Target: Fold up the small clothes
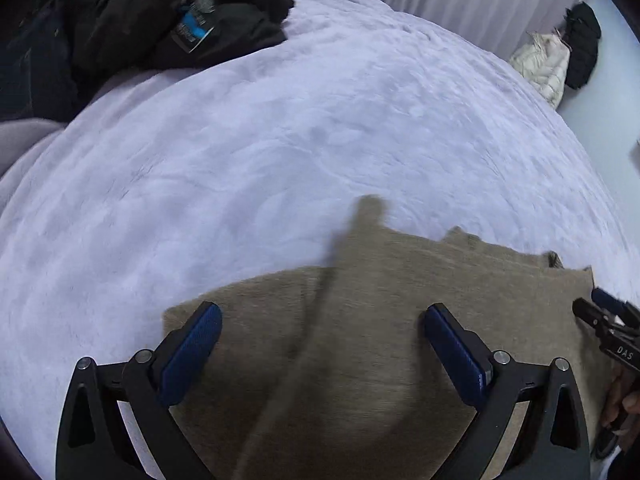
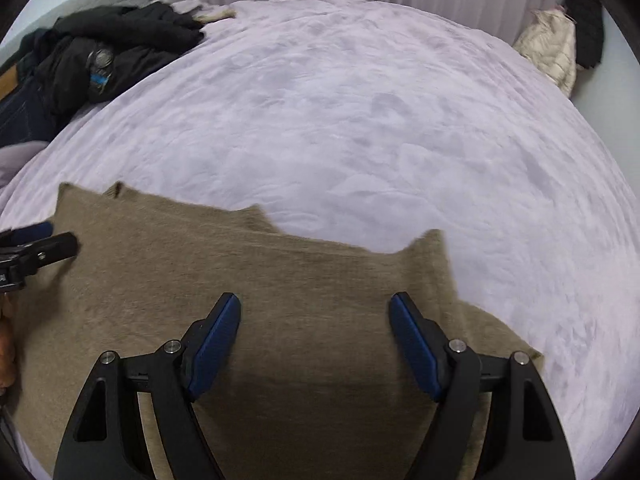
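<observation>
Under both tongs, flat on the bed [image 2: 360, 100], lies the brown garment [image 2: 200, 280], long axis running side to side, with left tongs [image 1: 322, 344] and right tongs [image 2: 316, 336] both spread wide, empty, equally near above its near half.

A: Support? 
B: Bed [image 2: 380, 120] with a pale lilac plush cover.

A: Lying directly on it?
B: Tan knit garment [image 2: 280, 280] spread flat at the near edge. Heap of dark clothes [image 2: 108, 56] at far left corner. Well apart.
</observation>
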